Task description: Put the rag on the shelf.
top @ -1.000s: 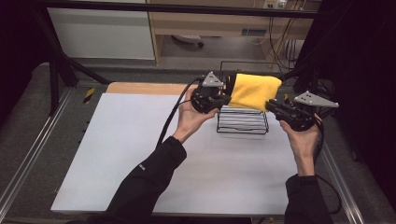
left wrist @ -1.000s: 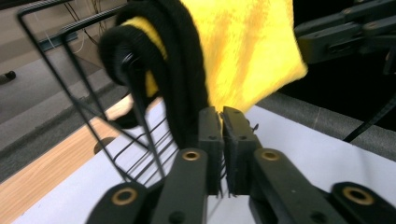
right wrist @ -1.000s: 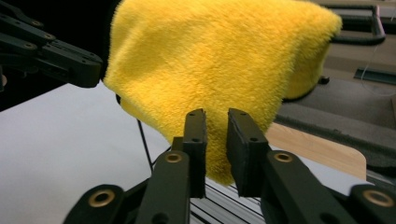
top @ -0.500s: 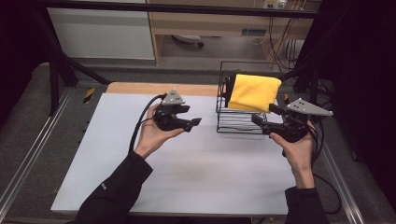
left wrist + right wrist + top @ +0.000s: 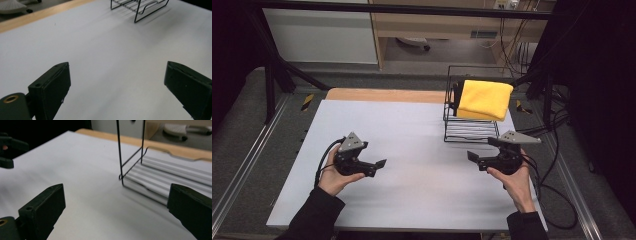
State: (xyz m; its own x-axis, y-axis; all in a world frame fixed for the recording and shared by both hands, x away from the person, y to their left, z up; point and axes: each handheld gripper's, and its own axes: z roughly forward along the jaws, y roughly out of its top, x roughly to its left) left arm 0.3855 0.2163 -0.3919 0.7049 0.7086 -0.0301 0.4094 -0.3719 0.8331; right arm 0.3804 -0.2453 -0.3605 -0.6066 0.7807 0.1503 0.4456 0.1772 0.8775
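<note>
white table (image 5: 422,200), wood far edge | yellow cloth (image 5: 484,99) on wire rack (image 5: 472,131) | left gripper (image 5: 379,163), right gripper (image 5: 472,156) spread, empty | room dark, indistinct

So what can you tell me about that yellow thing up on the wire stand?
The yellow cloth looks soft, like microfibre, and is folded into a neat rectangle. It lies draped over the top of the black wire rack at the table's far right, one edge hanging down the front. Only the rack touches it; both grippers are held well away, nearer the person.
</note>
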